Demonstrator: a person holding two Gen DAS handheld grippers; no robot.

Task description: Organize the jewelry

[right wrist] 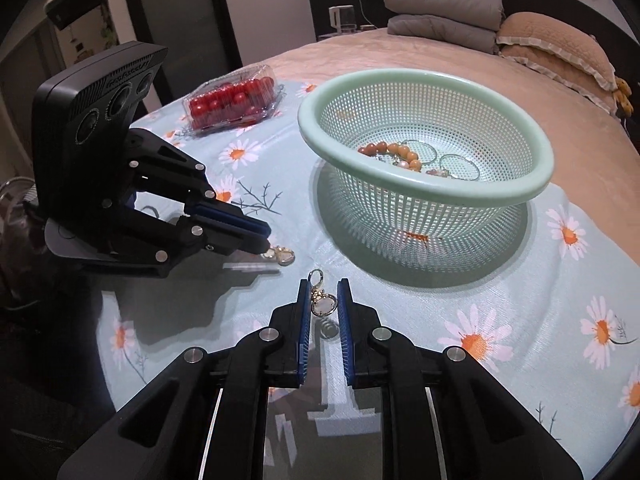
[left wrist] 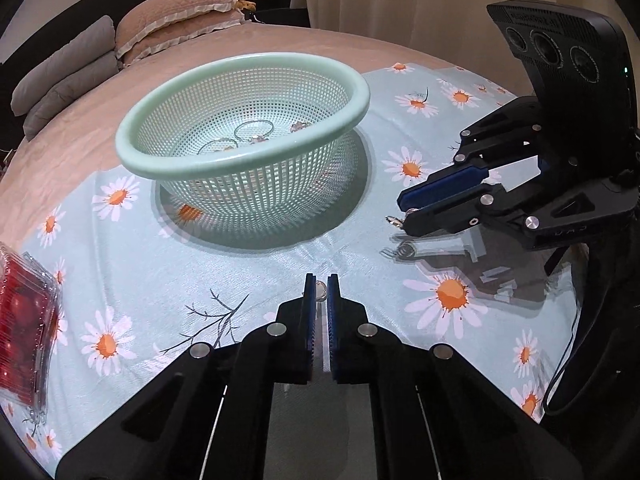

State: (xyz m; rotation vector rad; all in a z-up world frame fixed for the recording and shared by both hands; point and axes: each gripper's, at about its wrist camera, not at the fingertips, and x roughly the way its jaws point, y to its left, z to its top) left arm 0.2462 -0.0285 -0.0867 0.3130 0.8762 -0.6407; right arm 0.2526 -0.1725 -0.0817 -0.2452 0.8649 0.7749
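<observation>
A pale green mesh basket [left wrist: 244, 80] [right wrist: 424, 196] stands on the daisy cloth. It holds hoop earrings [left wrist: 253, 131] [right wrist: 458, 166] and an orange bead bracelet [right wrist: 394, 152]. My left gripper [left wrist: 321, 290] is shut on a small pearly earring [left wrist: 320, 290], low over the cloth in front of the basket; the earring also shows at its tip in the right wrist view [right wrist: 282, 255]. My right gripper [right wrist: 323, 300] is shut on a gold earring with a white disc [right wrist: 323, 305], just above the cloth; it also shows in the left wrist view [left wrist: 400, 221].
A clear plastic box of red cherry tomatoes [right wrist: 232, 100] [left wrist: 24, 320] lies on the cloth's left side. Beyond the daisy cloth [left wrist: 132, 264] is a bed with pink pillows [left wrist: 180, 20] and folded grey quilts [right wrist: 444, 16].
</observation>
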